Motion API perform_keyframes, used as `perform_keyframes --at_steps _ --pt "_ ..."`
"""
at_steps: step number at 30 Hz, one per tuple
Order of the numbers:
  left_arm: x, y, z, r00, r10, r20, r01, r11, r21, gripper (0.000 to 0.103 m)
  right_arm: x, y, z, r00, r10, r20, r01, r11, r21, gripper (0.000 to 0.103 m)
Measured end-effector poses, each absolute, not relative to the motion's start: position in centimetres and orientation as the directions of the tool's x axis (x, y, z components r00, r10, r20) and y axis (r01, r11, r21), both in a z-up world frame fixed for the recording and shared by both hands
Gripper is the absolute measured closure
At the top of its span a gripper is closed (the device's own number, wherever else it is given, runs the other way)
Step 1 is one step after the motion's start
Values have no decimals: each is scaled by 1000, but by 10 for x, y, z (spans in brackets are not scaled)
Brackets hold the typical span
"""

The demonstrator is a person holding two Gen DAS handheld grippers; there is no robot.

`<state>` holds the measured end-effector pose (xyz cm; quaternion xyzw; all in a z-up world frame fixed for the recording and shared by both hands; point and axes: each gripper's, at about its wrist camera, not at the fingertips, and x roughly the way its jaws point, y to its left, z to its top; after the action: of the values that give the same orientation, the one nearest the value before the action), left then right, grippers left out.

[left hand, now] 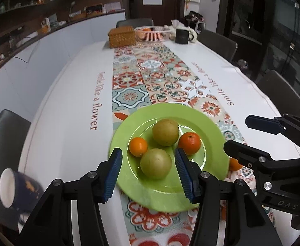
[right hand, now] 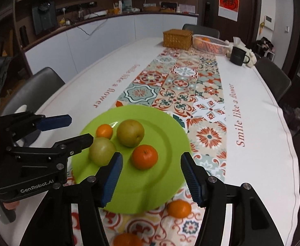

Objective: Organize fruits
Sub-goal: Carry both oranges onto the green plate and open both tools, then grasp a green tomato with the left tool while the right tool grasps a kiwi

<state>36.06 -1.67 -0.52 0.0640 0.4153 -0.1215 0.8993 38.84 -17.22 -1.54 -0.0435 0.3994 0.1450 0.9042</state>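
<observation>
A green plate (left hand: pixel 207 123) (right hand: pixel 170 143) on the patterned runner holds two yellow-green pears (left hand: pixel 155 164) (right hand: pixel 130 132) and two oranges (left hand: pixel 189 142) (right hand: pixel 144 157). My left gripper (left hand: pixel 148 171) is open and empty, its fingers on either side of the near pear. My right gripper (right hand: pixel 151 175) is open and empty above the plate's near right part, by the larger orange. One loose orange (right hand: pixel 179 208) lies on the runner just off the plate's near edge, also showing in the left wrist view (left hand: pixel 234 164). Another orange (right hand: pixel 127 239) lies nearer me.
A dark mug with a white inside (left hand: pixel 16 188) stands at the near left table edge. At the far end are a wicker box (right hand: pixel 177 39), a white wire basket with oranges (right hand: pixel 210 43) and a black mug (right hand: pixel 238 55). Dark chairs (right hand: pixel 33 90) surround the table.
</observation>
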Motion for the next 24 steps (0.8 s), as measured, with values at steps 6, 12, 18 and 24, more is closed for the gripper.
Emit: perform_keyframes --at_steps 6,12,18,24 --pt "322 -20 21 668 -156 -728 245 969 17 44 354 -179 9 680 255 -688 -310 950 47 43" --pt "283 -24 42 715 -128 -687 207 978 34 36 320 -187 25 710 270 -650 -328 944 34 43" --pt "244 -31 57 755 -109 -647 175 984 39 26 285 -201 32 724 287 -627 -343 939 34 40" --pt "207 -41 65 779 -96 -620 149 988 33 16 258 -214 36 737 304 -603 -363 932 26 36"
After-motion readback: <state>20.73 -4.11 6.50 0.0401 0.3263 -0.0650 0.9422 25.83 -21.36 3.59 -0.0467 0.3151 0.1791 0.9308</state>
